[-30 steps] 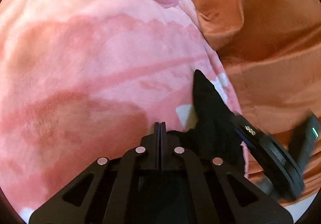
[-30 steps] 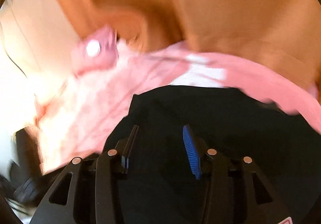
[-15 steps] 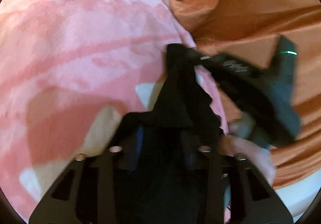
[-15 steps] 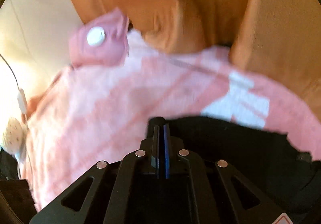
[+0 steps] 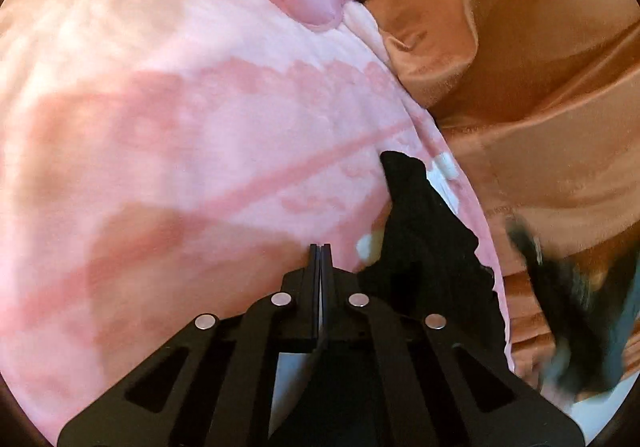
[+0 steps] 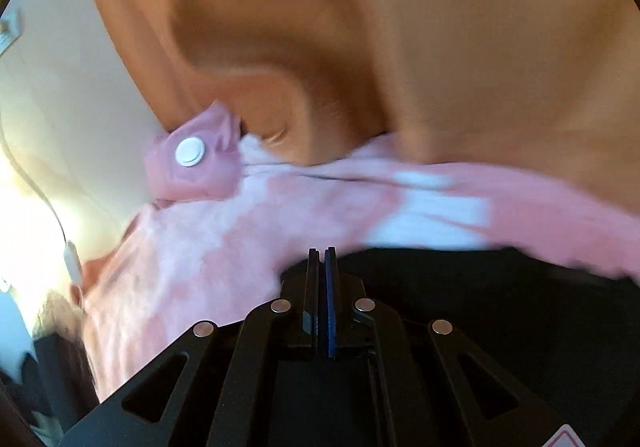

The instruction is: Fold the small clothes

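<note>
On top of the fuzzy pink blanket [image 5: 192,135] lies a small black cloth [image 5: 424,231], the thing to fold. From the left claw [image 5: 321,247] it sits just to the right, and its long side runs up and away to a point. The left claw's two fingers are pressed flat together; I cannot tell if any cloth is caught between them. The right claw [image 6: 321,251] also looks pinched tight, right at the black cloth's [image 6: 500,287] far edge, but I cannot tell if it has hold of it. My guess is the right claw is nearer for the next pull. The pink blanket's edge is close beside the cloth, with crumpled orange fabric [image 5: 540,95] past it, so open room lies to the left.
</note>
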Tool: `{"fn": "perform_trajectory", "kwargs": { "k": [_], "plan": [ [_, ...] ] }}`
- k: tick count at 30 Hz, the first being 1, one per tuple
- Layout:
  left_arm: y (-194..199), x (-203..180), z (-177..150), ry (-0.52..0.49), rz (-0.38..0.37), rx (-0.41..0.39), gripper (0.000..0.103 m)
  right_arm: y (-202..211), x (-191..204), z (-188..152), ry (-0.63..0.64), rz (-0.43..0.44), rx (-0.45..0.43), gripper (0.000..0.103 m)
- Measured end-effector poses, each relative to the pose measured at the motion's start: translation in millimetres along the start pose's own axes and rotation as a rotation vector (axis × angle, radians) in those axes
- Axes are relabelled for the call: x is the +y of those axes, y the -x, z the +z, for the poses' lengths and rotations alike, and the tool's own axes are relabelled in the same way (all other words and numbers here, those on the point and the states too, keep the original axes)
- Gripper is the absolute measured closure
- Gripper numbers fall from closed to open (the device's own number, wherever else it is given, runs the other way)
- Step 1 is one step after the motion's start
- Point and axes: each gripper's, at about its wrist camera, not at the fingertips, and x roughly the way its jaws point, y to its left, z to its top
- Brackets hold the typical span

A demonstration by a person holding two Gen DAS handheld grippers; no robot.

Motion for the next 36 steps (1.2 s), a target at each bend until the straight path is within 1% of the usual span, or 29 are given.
{"fn": "perform_trajectory", "kwargs": {
  "k": [2,3,4,5,6,8,9,10,11,12,13,14,16,18,19,20,21,22,23,24,25,26,27,28,29,31,33,35,36],
  "plan": [
    [18,-11,-2,-0.062,-0.018,-0.024,0.098,46,-47,-44,-0.036,-0.156,0.010,0.100],
    [24,-20,-4,-0.098,-0.030,-0.024,0.092,57,-64,-58,-0.075,-0.211,0.012,0.100],
    [26,-33,-6,-0.141,-0.047,-0.015,0.089,73,-87,-76,-0.151,-0.271,0.008,0.094],
    [26,-43,-8,-0.168,-0.052,-0.013,0.082,91,-115,-96,-0.263,-0.296,0.001,0.092],
    [22,-55,-10,-0.200,-0.046,-0.011,0.077,97,-128,-105,-0.316,-0.300,0.004,0.092],
    [-1,-78,-17,-0.293,-0.005,0.021,0.076,103,-144,-117,-0.347,-0.315,0.030,0.092],
    [-12,-81,-23,-0.330,0.040,0.041,0.075,100,-148,-123,-0.311,-0.359,0.059,0.094],
    [-27,-78,-27,-0.350,0.111,0.063,0.076,97,-154,-129,-0.294,-0.382,0.081,0.103],
    [-30,-72,-28,-0.344,0.107,0.050,0.083,100,-161,-133,-0.312,-0.357,0.065,0.103],
    [-25,-68,-27,-0.345,0.089,0.023,0.084,105,-168,-135,-0.371,-0.326,0.057,0.103],
    [-21,-65,-26,-0.358,0.081,0.034,0.084,115,-170,-134,-0.416,-0.316,0.040,0.103],
    [-18,-63,-25,-0.366,0.081,0.035,0.084,128,-172,-133,-0.416,-0.311,0.014,0.099],
    [-13,-62,-27,-0.386,0.085,0.032,0.084,132,-160,-125,-0.360,-0.304,-0.015,0.099],
    [-16,-66,-28,-0.406,0.106,0.026,0.084,114,-165,-129,-0.325,-0.349,0.060,0.099],
    [-17,-69,-30,-0.418,0.122,0.024,0.084,107,-173,-134,-0.338,-0.344,0.090,0.103],
    [-16,-70,-30,-0.422,0.129,0.025,0.084,116,-178,-138,-0.379,-0.310,0.060,0.103],
    [-14,-70,-30,-0.420,0.134,0.032,0.084,123,-179,-138,-0.408,-0.295,0.061,0.103],
    [-8,-70,-29,-0.408,0.133,0.039,0.083,138,-176,-137,-0.425,-0.286,0.038,0.101],
    [-1,-71,-29,-0.405,0.131,0.042,0.077,149,-171,-136,-0.420,-0.287,0.017,0.094],
    [13,-70,-31,-0.413,0.129,0.044,0.069,165,-162,-138,-0.403,-0.290,0.000,0.090],
    [22,-70,-34,-0.423,0.132,0.042,0.064,181,-151,-142,-0.389,-0.293,-0.003,0.089],
    [34,-69,-38,-0.436,0.137,0.041,0.055,191,-148,-148,-0.384,-0.289,-0.004,0.082],
    [46,-66,-43,-0.449,0.144,0.049,0.049,209,-141,-163,-0.385,-0.290,0.003,0.076],
    [63,-59,-50,-0.463,0.152,0.070,0.046,219,-137,-174,-0.387,-0.293,0.017,0.060],
    [73,-54,-56,-0.466,0.157,0.092,0.041,229,-133,-190,-0.388,-0.299,0.029,0.049],
    [99,-27,-69,-0.456,0.169,0.156,0.035,255,-123,-234,-0.410,-0.301,0.065,0.045],
    [123,4,-83,-0.417,0.171,0.236,0.034,273,-114,-277,-0.444,-0.284,0.126,0.045],
    [141,24,-94,-0.383,0.168,0.289,0.031,289,-105,-311,-0.484,-0.261,0.160,0.045],
    [149,32,-99,-0.363,0.160,0.310,0.026,299,-96,-327,-0.508,-0.236,0.161,0.045]
  ]
}}
